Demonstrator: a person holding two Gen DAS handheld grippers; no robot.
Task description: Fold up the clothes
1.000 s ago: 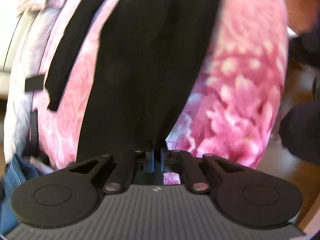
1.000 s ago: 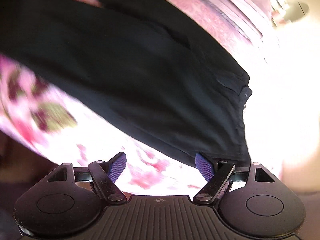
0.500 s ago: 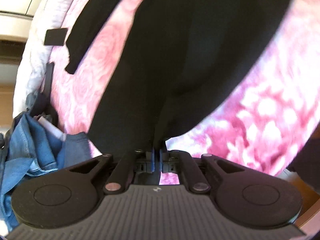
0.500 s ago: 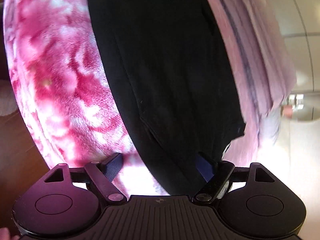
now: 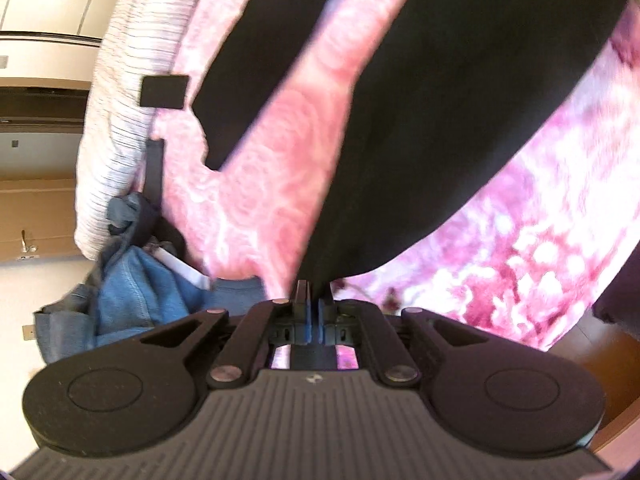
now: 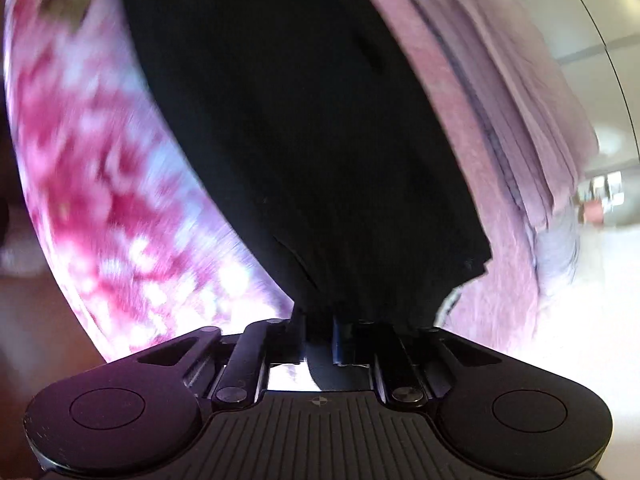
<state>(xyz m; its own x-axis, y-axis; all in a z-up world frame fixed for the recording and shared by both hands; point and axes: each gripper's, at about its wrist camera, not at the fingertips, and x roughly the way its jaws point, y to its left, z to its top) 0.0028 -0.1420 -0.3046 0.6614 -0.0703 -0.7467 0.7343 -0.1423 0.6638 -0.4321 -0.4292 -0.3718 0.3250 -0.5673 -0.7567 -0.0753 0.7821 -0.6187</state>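
Black garment (image 5: 440, 100) lies spread over a pink floral blanket (image 5: 540, 248), with blue denim (image 5: 132, 292) bunched beside it. Left gripper (image 5: 313, 306) pinches one edge of it; the right gripper (image 6: 320, 324), jaws just closed, pinches another.

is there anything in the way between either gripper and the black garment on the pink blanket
Nothing visible. The left gripper and right gripper are each already shut on the black garment's edge; the right has just closed.
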